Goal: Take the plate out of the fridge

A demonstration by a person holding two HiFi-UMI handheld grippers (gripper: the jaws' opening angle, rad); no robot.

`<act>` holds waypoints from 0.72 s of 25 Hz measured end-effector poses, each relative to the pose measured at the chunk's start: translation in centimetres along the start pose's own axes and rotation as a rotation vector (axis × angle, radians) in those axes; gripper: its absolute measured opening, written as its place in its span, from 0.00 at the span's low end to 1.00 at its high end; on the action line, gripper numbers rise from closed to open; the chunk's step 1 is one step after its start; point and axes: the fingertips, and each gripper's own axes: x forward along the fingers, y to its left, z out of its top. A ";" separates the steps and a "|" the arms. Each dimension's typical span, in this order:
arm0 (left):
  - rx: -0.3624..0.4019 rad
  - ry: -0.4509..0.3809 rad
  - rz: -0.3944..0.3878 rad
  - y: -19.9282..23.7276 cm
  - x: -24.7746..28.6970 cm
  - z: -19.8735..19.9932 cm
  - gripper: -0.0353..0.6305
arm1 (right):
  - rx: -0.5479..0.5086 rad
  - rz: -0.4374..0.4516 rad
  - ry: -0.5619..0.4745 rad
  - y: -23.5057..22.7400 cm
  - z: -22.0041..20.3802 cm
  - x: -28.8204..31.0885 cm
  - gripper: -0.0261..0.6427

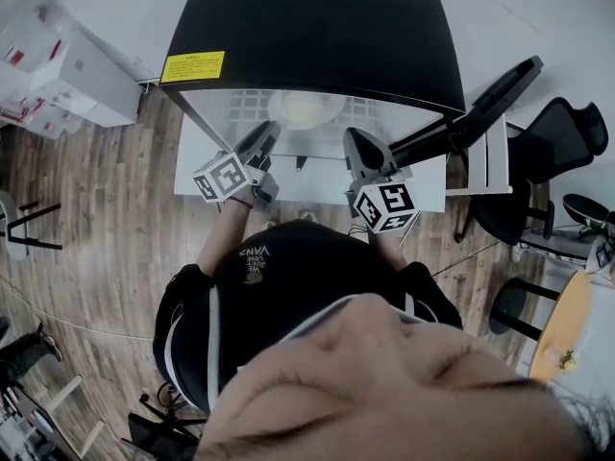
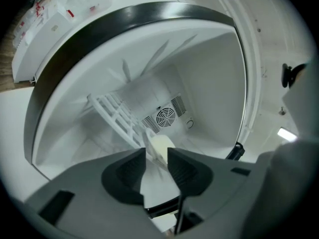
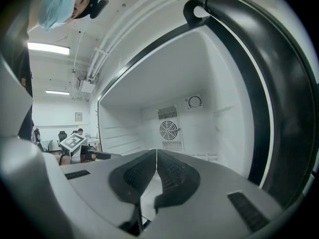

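The fridge [image 1: 307, 27] stands open in front of me, black on top and white inside. A pale round plate [image 1: 306, 109] lies on the white shelf rack [image 2: 117, 116] in it. My left gripper [image 1: 266, 134] reaches into the opening on the left. Its jaws stand apart, and the plate's pale rim [image 2: 162, 143] shows just past the left gripper [image 2: 156, 152] tips, with neither pad pressing on it. My right gripper [image 1: 357, 142] is at the opening on the right. In the right gripper view the right gripper [image 3: 156, 156] is shut with nothing between its jaws, facing the back wall fan [image 3: 168, 130].
The fridge door [image 1: 480, 104] hangs open to the right. Black office chairs [image 1: 567, 137] and a round wooden table [image 1: 557, 325] stand at the right. White boxes [image 1: 67, 65] are stacked at the left. A person [image 3: 22, 59] stands close at my left.
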 end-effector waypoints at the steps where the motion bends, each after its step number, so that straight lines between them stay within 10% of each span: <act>1: -0.002 -0.002 0.005 0.1 -0.1 0.0 0.22 | 0.000 0.002 0.000 0.0 0.0 0.0 0.06; 18: -0.119 0.007 -0.040 -1.2 0.4 -0.2 0.24 | 0.003 0.018 -0.001 -0.1 0.1 0.4 0.06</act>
